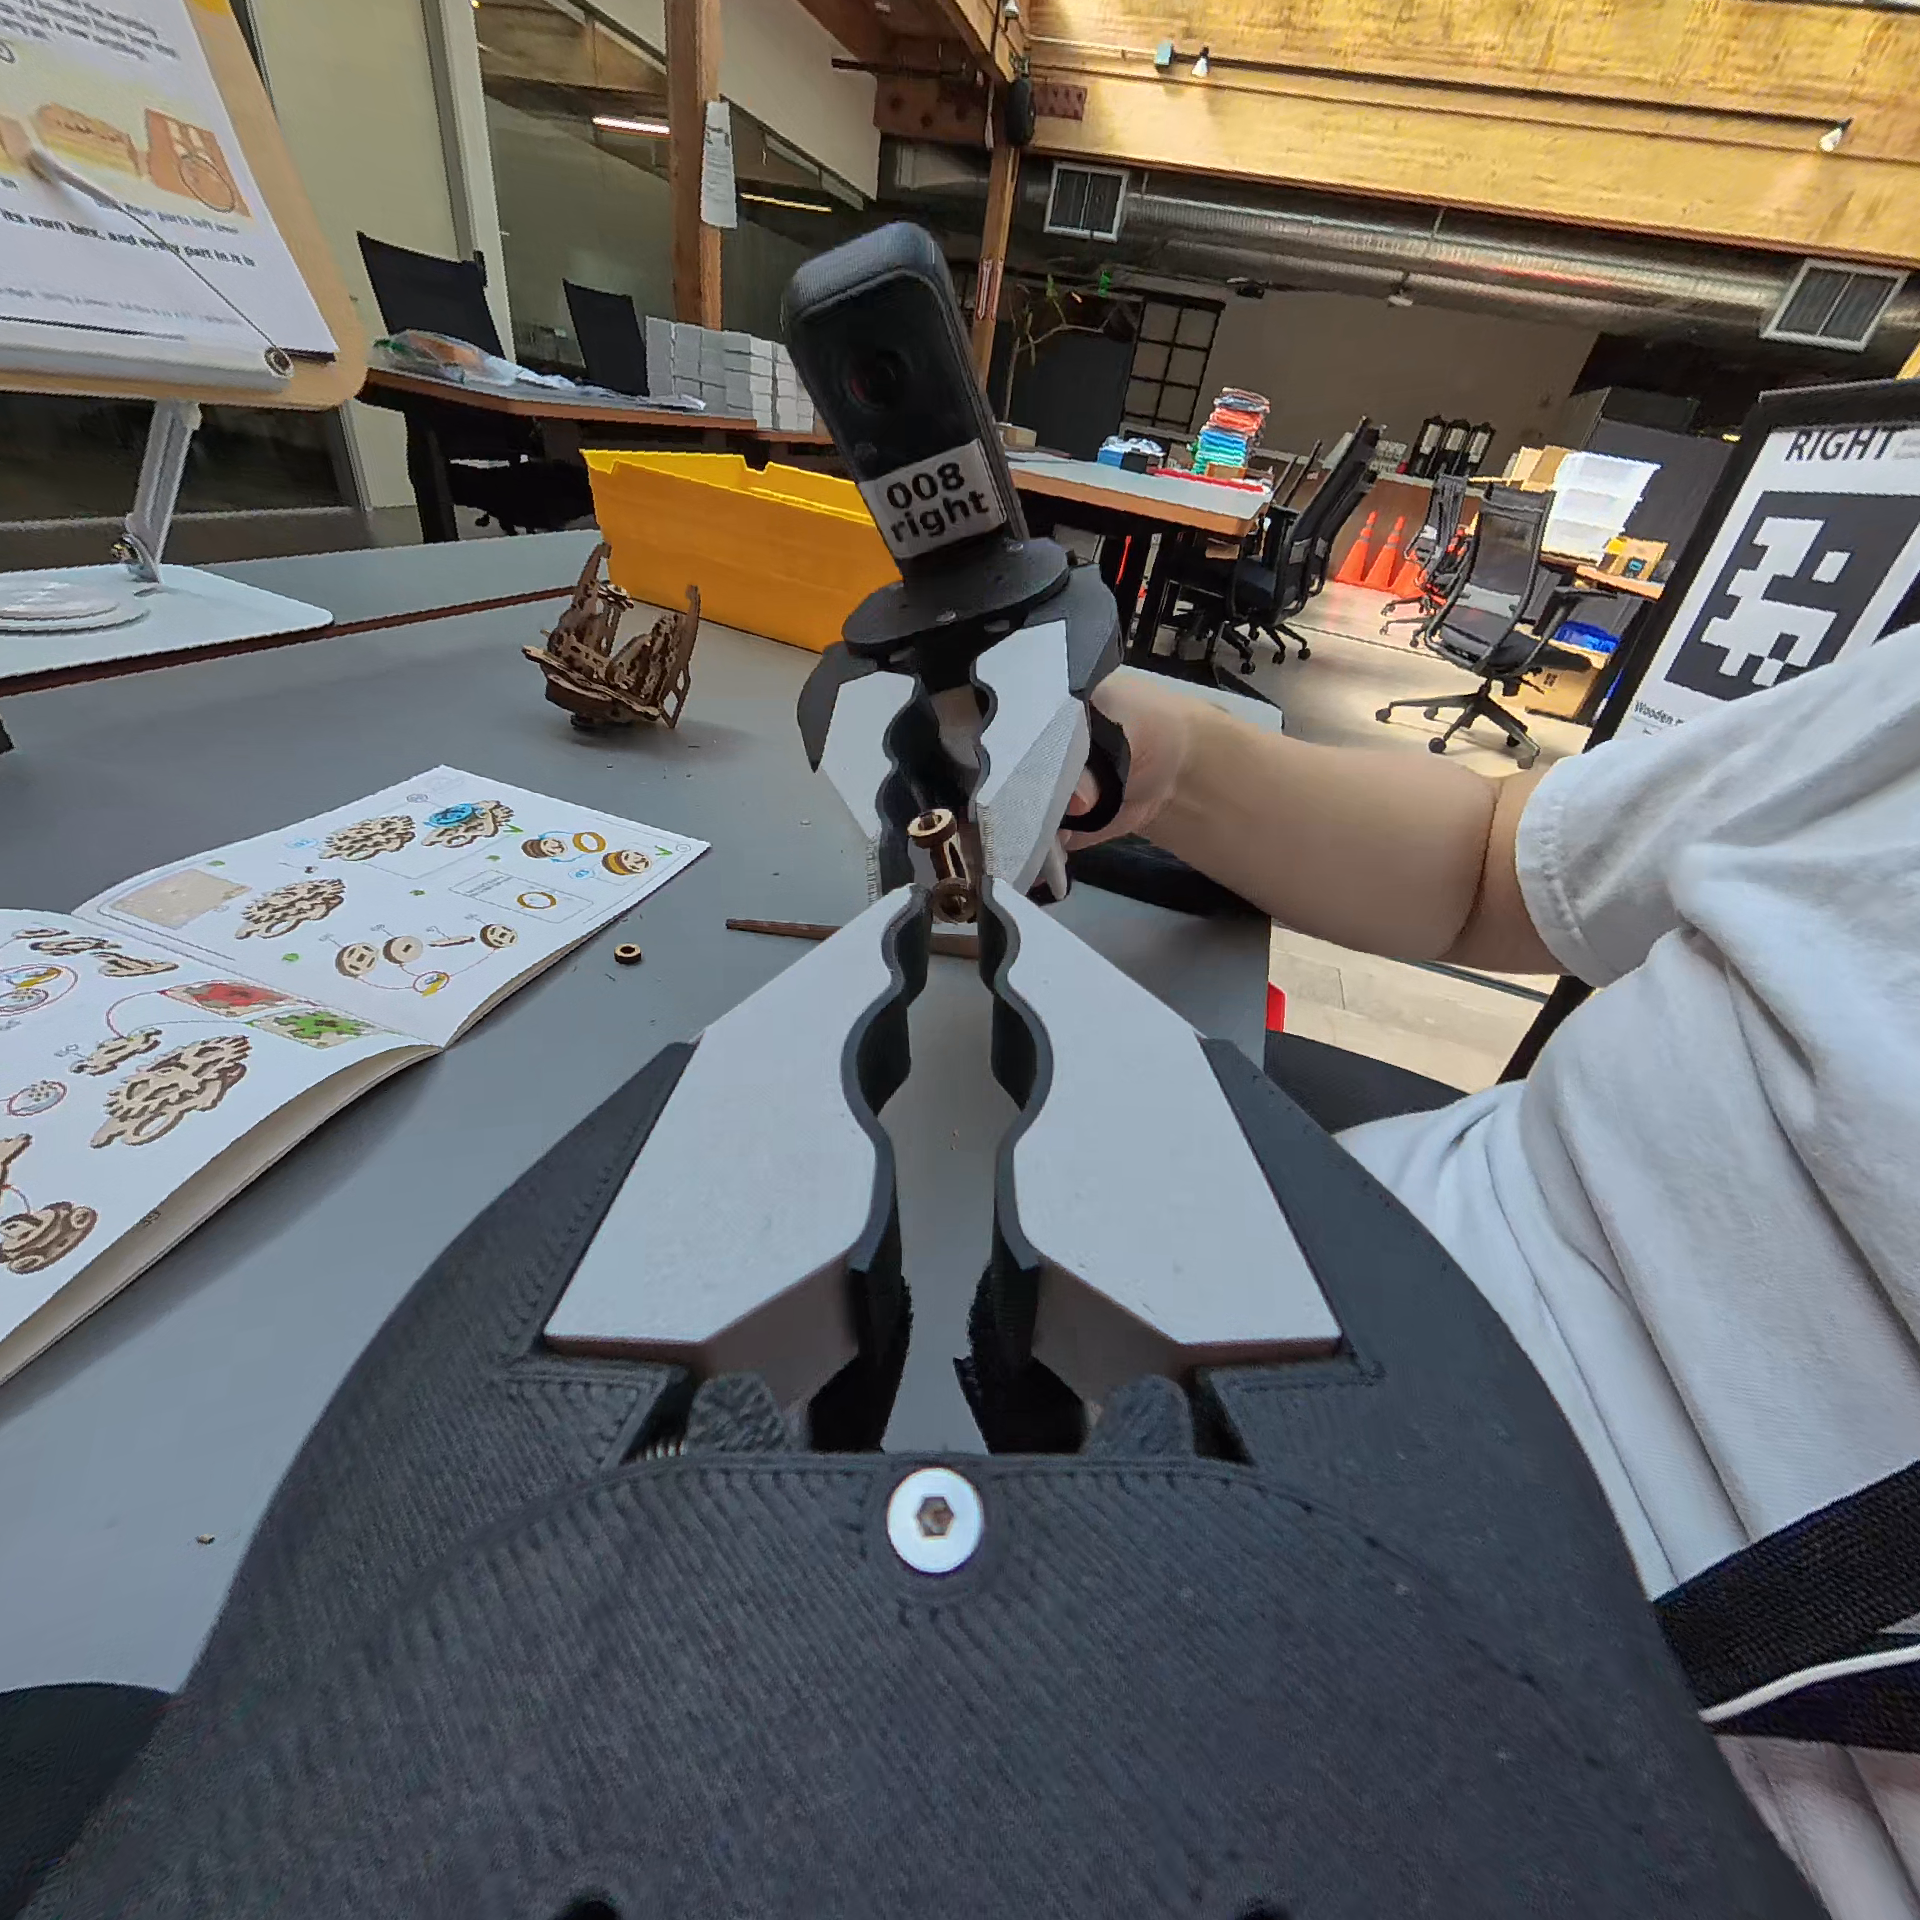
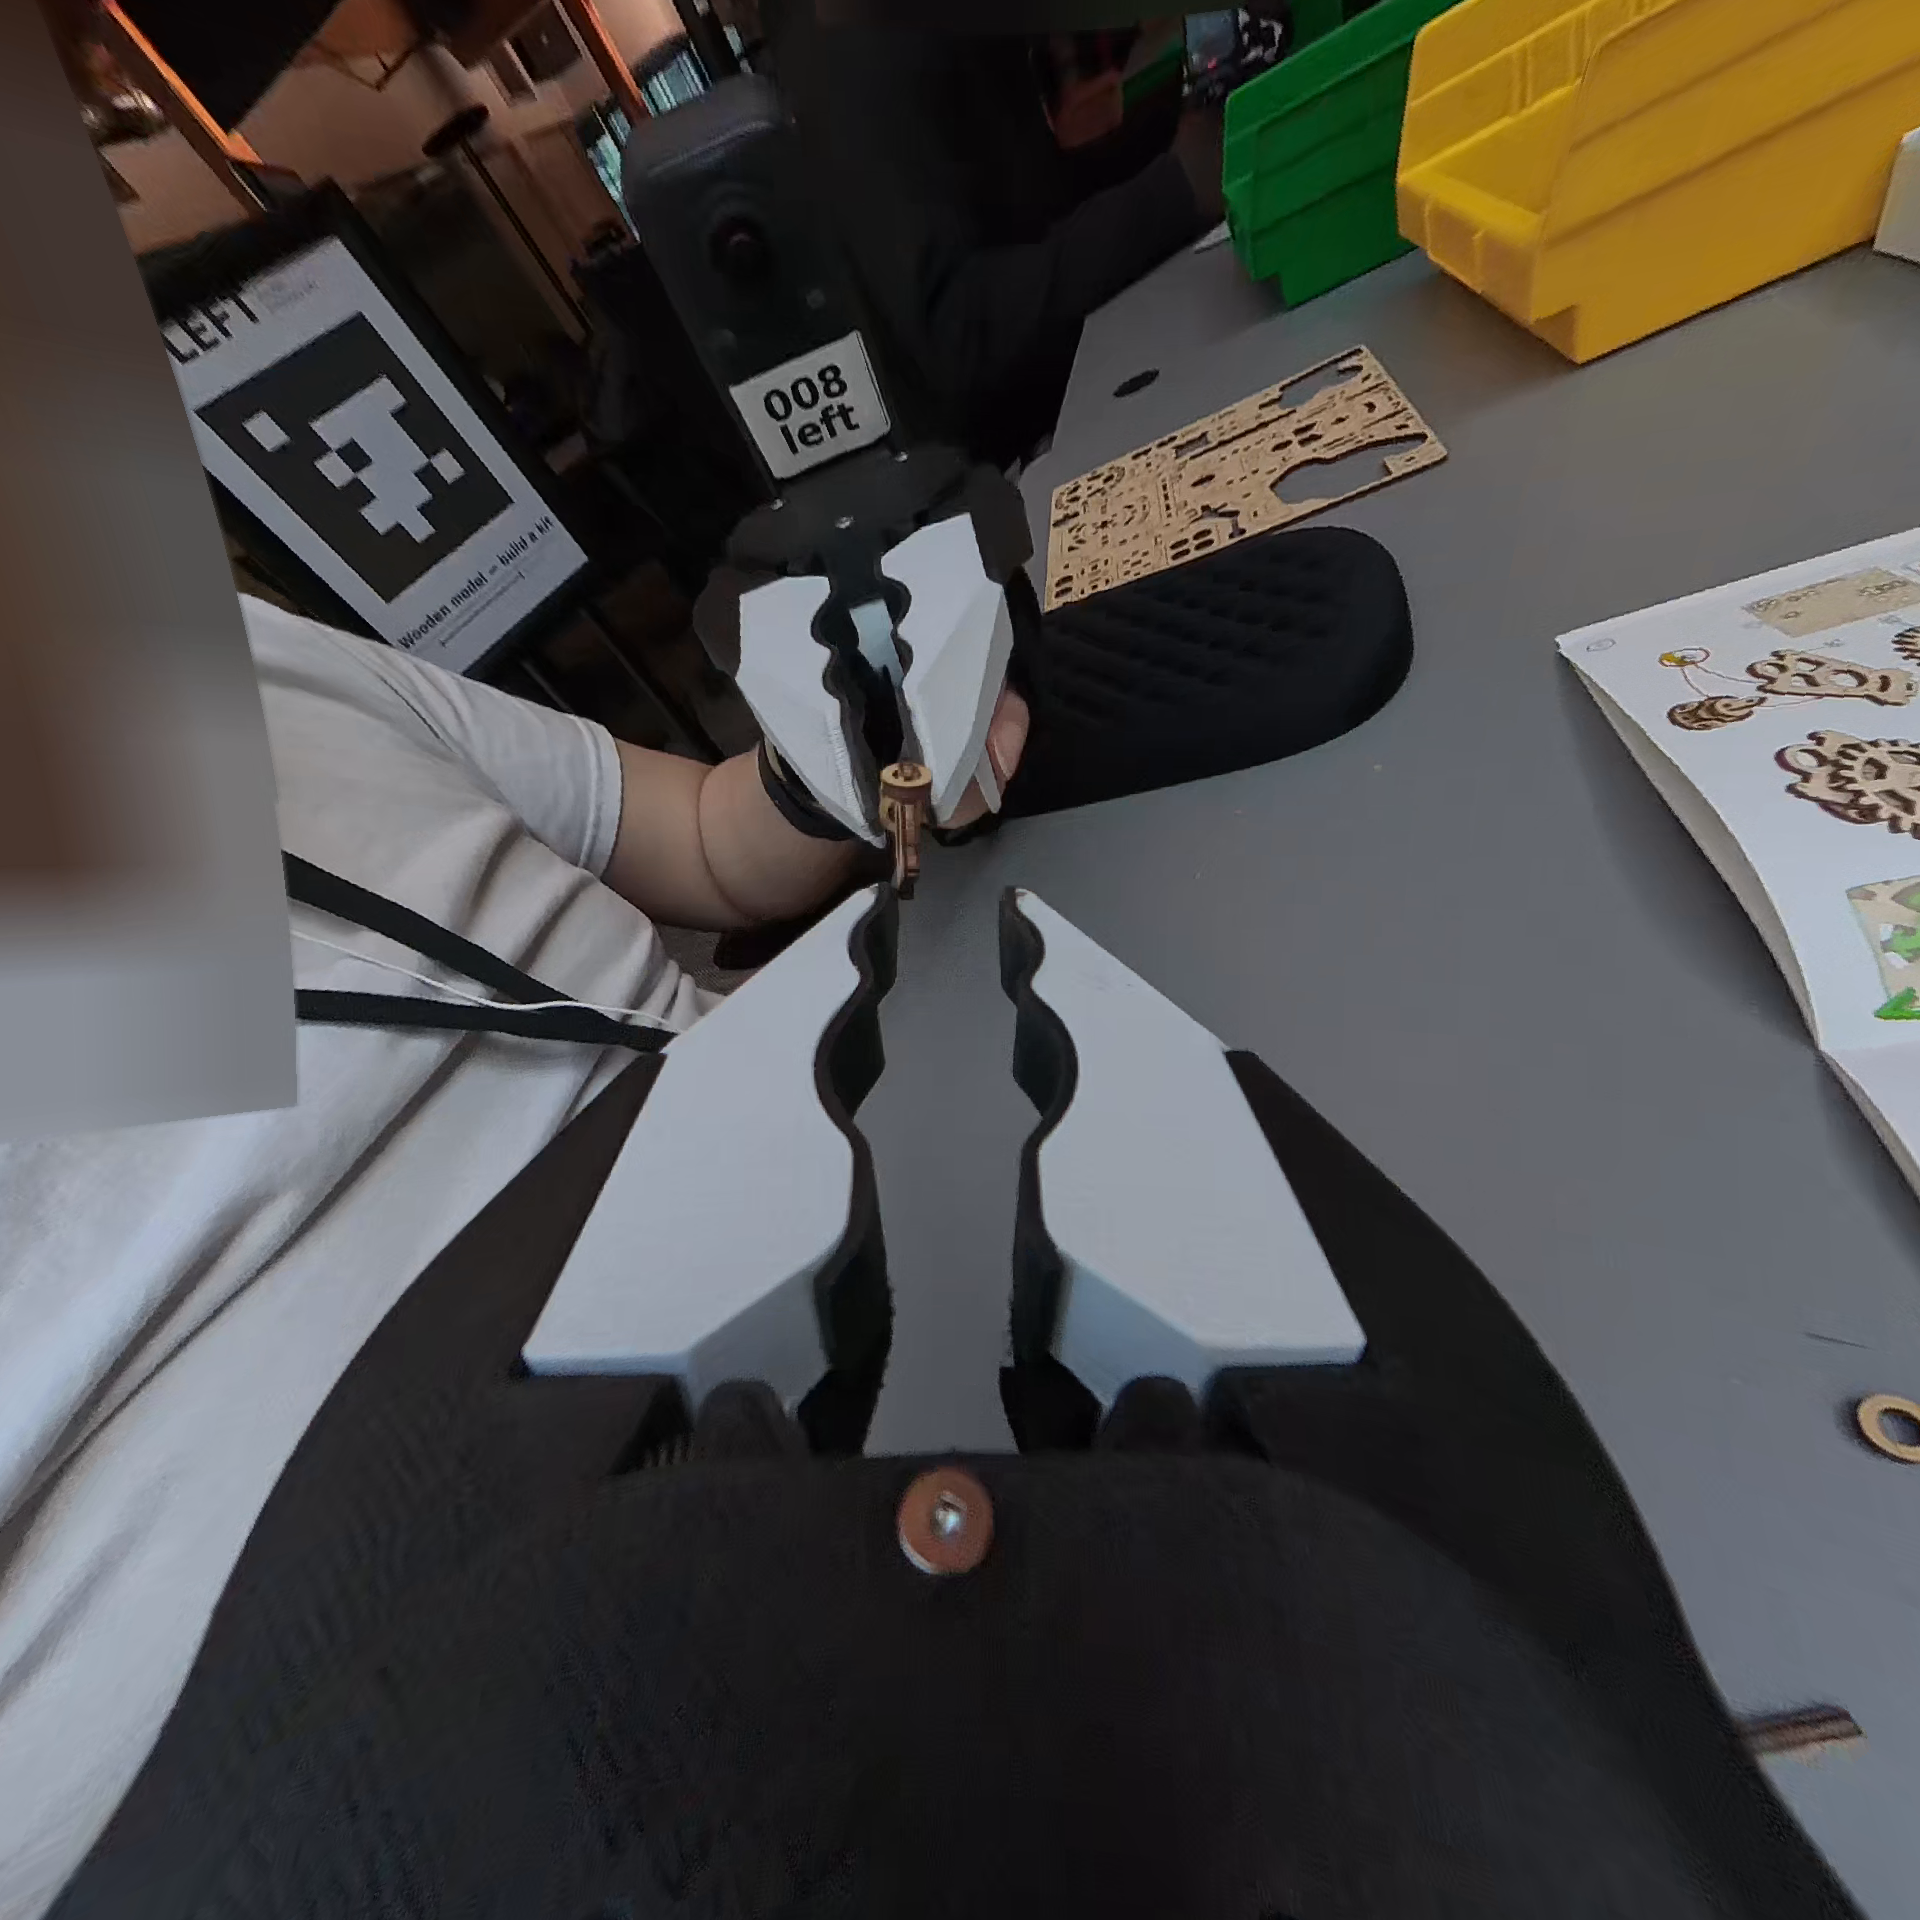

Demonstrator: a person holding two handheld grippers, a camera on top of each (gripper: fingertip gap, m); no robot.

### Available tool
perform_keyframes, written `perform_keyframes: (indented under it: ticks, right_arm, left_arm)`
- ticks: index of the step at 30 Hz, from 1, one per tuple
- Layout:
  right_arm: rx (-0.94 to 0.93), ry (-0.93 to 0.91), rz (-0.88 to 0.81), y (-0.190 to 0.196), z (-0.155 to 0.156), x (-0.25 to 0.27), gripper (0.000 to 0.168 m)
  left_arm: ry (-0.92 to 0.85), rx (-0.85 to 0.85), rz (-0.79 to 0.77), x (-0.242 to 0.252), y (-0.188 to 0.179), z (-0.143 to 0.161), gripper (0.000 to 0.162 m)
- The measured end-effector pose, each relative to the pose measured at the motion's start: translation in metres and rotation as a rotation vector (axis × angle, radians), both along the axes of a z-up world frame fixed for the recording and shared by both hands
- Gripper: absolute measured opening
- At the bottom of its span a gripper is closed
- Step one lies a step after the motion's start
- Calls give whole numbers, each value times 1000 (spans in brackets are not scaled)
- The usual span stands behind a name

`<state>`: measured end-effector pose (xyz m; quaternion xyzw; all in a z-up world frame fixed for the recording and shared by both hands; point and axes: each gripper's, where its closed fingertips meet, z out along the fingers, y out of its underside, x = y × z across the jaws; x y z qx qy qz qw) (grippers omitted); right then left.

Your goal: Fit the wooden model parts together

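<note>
A small wooden part (image 1: 940, 857), two little wheels joined by a short frame, is held above the grey table (image 1: 312, 727). My left gripper (image 1: 956, 899) is shut on its lower end. The right wrist view shows the same part (image 2: 902, 821) pinched upright between the left gripper's (image 2: 906, 816) tips. My right gripper (image 2: 945, 904) is open, tip to tip with the left one. Its left fingertip (image 2: 878, 914) is right by the part's free end. In the left wrist view the right gripper (image 1: 956, 873) reaches in from above. A partly built wooden model (image 1: 613, 665) stands farther back on the table.
An open instruction booklet (image 1: 312, 987) (image 2: 1766, 779) lies on the table. A loose wooden ring (image 1: 627, 953), a thin stick (image 1: 779, 927) and another ring (image 2: 1891, 1429) lie nearby. A punched wooden sheet (image 2: 1236, 478), a black pad (image 2: 1195, 665), and yellow (image 2: 1662, 177) and green bins (image 2: 1320, 156) sit behind. The tips of both grippers are at nearly the same place.
</note>
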<state>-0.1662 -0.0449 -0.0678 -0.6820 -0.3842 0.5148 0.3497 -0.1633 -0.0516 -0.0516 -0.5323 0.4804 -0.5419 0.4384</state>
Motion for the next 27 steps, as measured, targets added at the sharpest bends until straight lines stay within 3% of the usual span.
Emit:
perform_keyframes:
  ticks: [4,8,16,24,27]
  right_arm:
    - [134,-269,42,4,-5,9,23]
    - [121,-498,164,-2,-8,9,31]
    - [61,-688,305,-11,-19,-7,28]
    - [43,-740,357,-13,-29,-8,6]
    - [52,-769,354,-12,-32,-6,6]
  left_arm:
    - [173,51,-18,-4,1,-20,6]
    - [226,72,-37,-4,-4,-26,6]
    - [270,89,-50,-1,-10,-33,6]
    - [282,106,-43,-2,-10,-34,6]
    - [287,107,-37,-2,-9,-35,6]
